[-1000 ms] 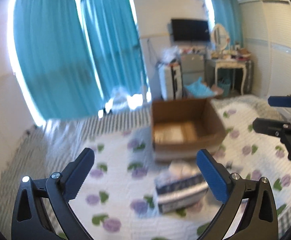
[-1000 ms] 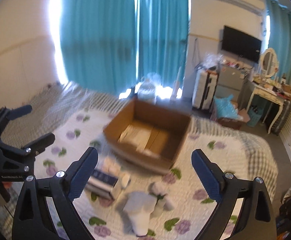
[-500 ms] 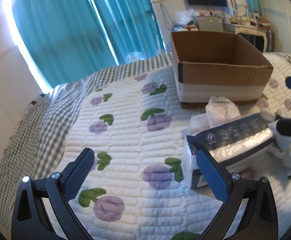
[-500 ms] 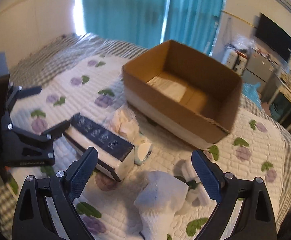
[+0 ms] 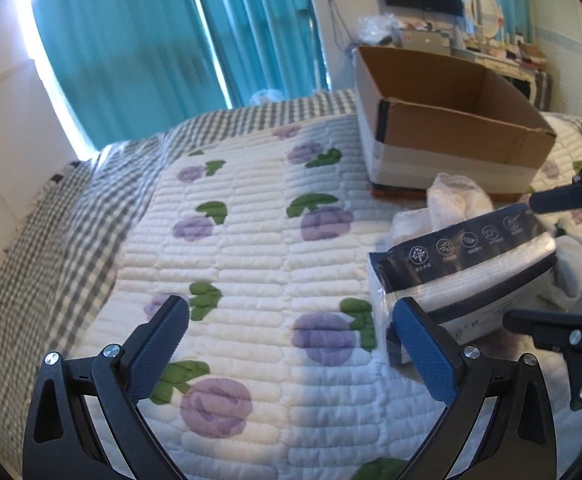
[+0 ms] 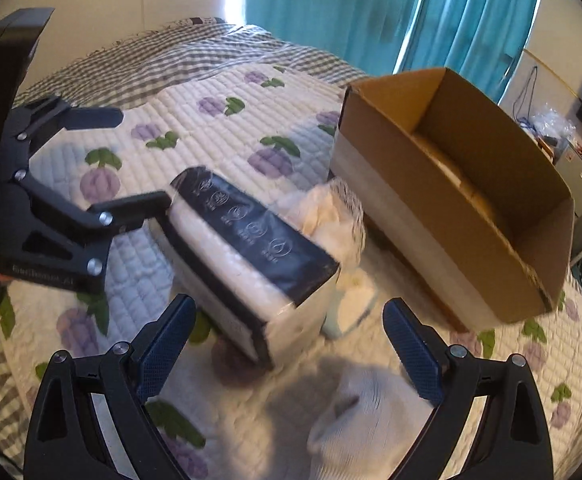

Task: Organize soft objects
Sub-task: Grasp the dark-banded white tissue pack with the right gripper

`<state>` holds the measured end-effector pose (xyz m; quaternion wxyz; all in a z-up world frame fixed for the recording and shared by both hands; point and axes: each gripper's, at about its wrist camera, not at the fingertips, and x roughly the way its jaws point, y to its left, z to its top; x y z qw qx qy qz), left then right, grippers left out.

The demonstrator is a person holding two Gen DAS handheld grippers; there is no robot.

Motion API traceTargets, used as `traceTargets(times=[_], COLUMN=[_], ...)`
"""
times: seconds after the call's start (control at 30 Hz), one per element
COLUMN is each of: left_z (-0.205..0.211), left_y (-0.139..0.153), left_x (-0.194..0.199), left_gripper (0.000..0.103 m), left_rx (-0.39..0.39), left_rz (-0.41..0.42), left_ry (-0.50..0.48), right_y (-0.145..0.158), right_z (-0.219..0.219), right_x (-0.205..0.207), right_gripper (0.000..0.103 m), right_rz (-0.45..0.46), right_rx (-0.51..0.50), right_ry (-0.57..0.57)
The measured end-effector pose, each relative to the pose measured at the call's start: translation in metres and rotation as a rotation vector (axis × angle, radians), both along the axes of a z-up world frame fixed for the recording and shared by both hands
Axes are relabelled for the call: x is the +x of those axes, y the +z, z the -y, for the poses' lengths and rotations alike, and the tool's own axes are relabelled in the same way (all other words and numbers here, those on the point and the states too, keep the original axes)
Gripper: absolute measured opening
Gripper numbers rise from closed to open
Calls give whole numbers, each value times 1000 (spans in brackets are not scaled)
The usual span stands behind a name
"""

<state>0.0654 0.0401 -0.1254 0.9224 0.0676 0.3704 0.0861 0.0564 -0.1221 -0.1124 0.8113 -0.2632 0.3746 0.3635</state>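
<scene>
Bedroom scene w/ a quilted bedspread [image 5: 259, 240], white w/ purple flowers and green leaves, grey check border at the edges. Teal curtains [image 5: 131, 52] hang behind the bed.

Left gripper [image 5: 291, 336] sits low over the quilt, fingers spread wide apart, nothing between them. Its right fingertip [image 5: 415, 328] is just beside the near corner of a tissue pack [image 5: 463, 272]; can't tell if it touches. In the right wrist view the pack [image 6: 251, 248] lies tilted on the quilt: clear plastic wrap, dark navy band w/ a row of small white icons.

Right gripper [image 6: 287, 340] is also spread wide, holding nothing. It hovers above the near end of the pack and over a white sock [image 6: 367, 420], which is blurred at the bottom of that view.

Crumpled white cloth [image 6: 327, 212] lies between the pack and an open cardboard box [image 6: 443, 216], touching the pack's far side. Box stands upright on the bed, flaps open, w/ a pale band along its lower wall; inside, only the bare cardboard bottom shows. From the left wrist view the box [image 5: 451, 136] is behind the cloth [image 5: 455, 200], towards the room's far side.
</scene>
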Motion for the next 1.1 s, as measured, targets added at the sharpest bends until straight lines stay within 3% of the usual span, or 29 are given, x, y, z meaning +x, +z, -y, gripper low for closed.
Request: traceTargets(times=[0.13,0.27,0.4,0.63,0.73,0.83,1.1], left_z=[-12,-27,-31,-29,-29,-29,-17], left_y=[-3,-7,-11,-10,-8,2,50], left_x=[7,11,13,12,10,4,-18], left_gripper=[103,103,103,103,103,103,103], left_rx=[-1,-29,-43,-41,-36,-66,-92], left_rz=[-9,-28,-39,-31,-19,-2,92], left_ry=[44,98,110,97,101,89,41], right_y=[0,-3,-8,-12,-7,4,50], right_z=[-10,-20,-31,-36,-31,-20,21], right_x=[8,5,-3,9,6,-4,-42], right_gripper=[94,77,77,77,58,46,41], right_rz=[-16,-60,-25,-62,-57,-25,78], right_rx=[18,51,31,24,57,117,207], right_ry=[14,33,24,-49,-81,-114,-172])
